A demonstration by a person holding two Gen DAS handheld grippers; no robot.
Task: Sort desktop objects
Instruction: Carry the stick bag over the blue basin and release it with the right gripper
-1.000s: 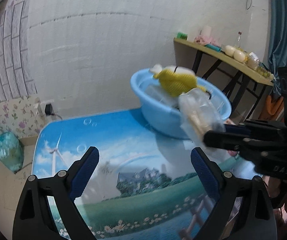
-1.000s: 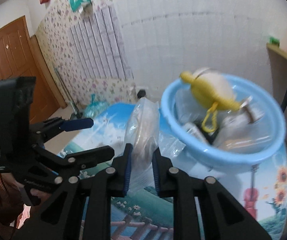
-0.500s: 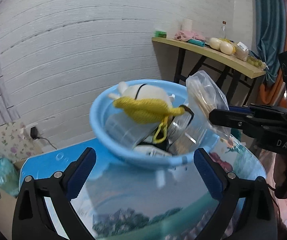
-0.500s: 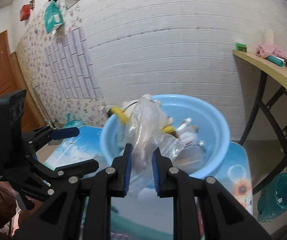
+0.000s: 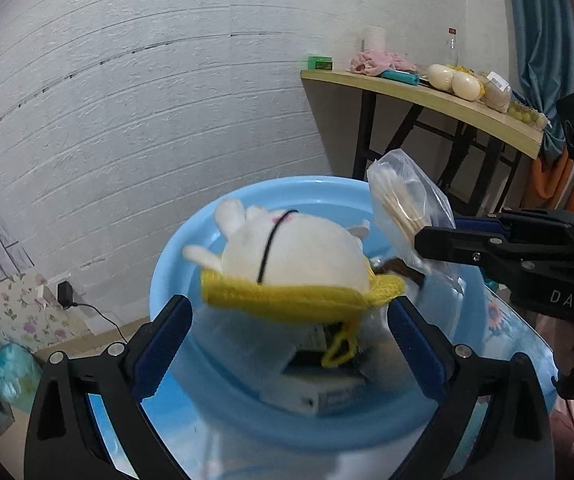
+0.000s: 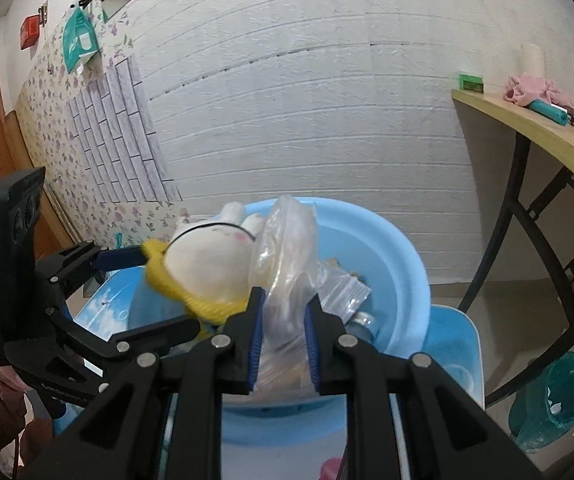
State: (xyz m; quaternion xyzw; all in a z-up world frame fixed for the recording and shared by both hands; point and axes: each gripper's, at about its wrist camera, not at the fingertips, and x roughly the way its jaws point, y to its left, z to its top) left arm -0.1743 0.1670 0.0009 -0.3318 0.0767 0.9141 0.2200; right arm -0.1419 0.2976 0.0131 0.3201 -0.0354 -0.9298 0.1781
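Observation:
A light blue basin point(image 5: 191, 264) point(image 6: 387, 256) stands on the picture-printed table and holds several items. On top lies a white plush bunny point(image 5: 287, 252) point(image 6: 211, 260) with a yellow knitted band. My right gripper point(image 6: 283, 316) is shut on a clear plastic bag of wooden sticks point(image 6: 287, 256) point(image 5: 399, 204) and holds it over the basin beside the plush. My left gripper point(image 5: 287, 320) is open, its blue pads either side of the plush above the basin; it also shows in the right wrist view point(image 6: 143, 280). A box point(image 5: 327, 392) lies under the plush.
A wooden side table point(image 5: 427, 96) point(image 6: 535, 128) with a pink cloth, a bottle and food stands against the white wall at the right. A teal bin point(image 6: 551, 400) sits on the floor beneath it. A blue bag point(image 5: 11, 372) lies on the floor at left.
Both grippers have moved forward to the basin. The bag in my right gripper went from beside the basin to above it. My left gripper's open jaws now flank the plush.

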